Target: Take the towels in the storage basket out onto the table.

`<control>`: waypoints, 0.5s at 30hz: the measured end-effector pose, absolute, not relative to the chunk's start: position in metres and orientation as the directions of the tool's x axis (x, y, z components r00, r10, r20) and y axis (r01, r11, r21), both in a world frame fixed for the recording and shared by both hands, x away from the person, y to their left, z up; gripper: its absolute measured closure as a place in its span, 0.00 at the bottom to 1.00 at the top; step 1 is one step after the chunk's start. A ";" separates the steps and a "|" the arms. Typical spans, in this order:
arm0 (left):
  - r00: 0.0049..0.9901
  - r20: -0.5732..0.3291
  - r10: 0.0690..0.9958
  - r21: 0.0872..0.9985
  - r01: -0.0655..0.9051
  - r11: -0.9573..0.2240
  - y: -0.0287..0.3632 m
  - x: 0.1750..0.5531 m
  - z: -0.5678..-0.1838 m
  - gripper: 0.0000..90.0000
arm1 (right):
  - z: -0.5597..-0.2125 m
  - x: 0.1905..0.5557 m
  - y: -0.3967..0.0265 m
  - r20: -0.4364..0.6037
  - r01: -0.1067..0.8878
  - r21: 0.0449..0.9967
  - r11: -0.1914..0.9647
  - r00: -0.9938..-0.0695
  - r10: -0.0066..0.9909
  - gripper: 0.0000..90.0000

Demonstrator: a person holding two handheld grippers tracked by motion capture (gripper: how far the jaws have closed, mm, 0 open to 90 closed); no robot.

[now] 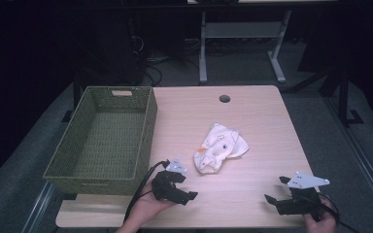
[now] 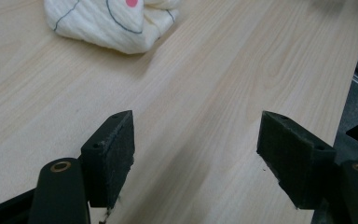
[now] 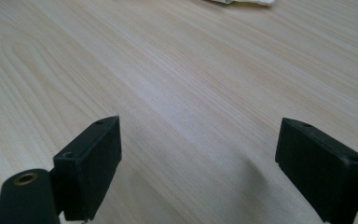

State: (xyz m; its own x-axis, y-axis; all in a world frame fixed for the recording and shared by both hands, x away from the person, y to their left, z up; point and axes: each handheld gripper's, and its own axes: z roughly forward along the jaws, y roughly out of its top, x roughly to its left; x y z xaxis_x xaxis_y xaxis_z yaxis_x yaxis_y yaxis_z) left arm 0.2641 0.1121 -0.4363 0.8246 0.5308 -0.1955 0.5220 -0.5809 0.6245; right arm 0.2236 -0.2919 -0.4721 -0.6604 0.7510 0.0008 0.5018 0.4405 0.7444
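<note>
A crumpled cream cloth [image 1: 219, 147] with small printed figures lies near the middle of the light wooden table [image 1: 262, 116]. My left gripper [image 1: 188, 187] hovers low just to the near left of the cloth, open, with nothing between its jaws. In the left gripper view the cloth [image 2: 112, 21] sits ahead and to the left of the open gripper [image 2: 196, 144]. My right gripper [image 1: 276, 189] rests near the table's front right corner, open and pointing left. In the right gripper view its open gripper [image 3: 200, 154] frames bare tabletop, and a sliver of the cloth [image 3: 242, 1] peeks in at the top edge.
A green woven basket [image 1: 68, 145] stands empty along the table's left side, with a handle slot in its far wall. A round cable hole [image 1: 225, 98] sits near the far edge. Another desk's legs [image 1: 203, 48] stand on the dark floor beyond.
</note>
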 end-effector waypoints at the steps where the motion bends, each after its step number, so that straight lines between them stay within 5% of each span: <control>1: 0.825 -0.195 0.530 0.624 0.521 -0.582 0.113 0.263 -0.437 0.30 | -0.472 0.224 -0.292 0.001 0.502 0.745 0.440 -0.661 0.751 0.16; 15: 0.803 -0.232 0.549 0.644 0.550 -0.532 0.131 0.251 -0.445 0.30 | -0.471 0.224 -0.291 0.004 0.500 0.749 0.435 -0.660 0.751 0.16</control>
State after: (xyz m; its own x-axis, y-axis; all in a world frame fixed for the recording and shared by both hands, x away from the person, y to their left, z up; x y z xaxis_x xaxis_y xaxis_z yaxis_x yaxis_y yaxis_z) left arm 0.2514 0.1310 -0.4447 0.8026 0.5494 -0.2323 0.5503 -0.5317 0.6438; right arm 0.2237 -0.2906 -0.4712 -0.6599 0.7513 0.0039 0.4998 0.4351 0.7489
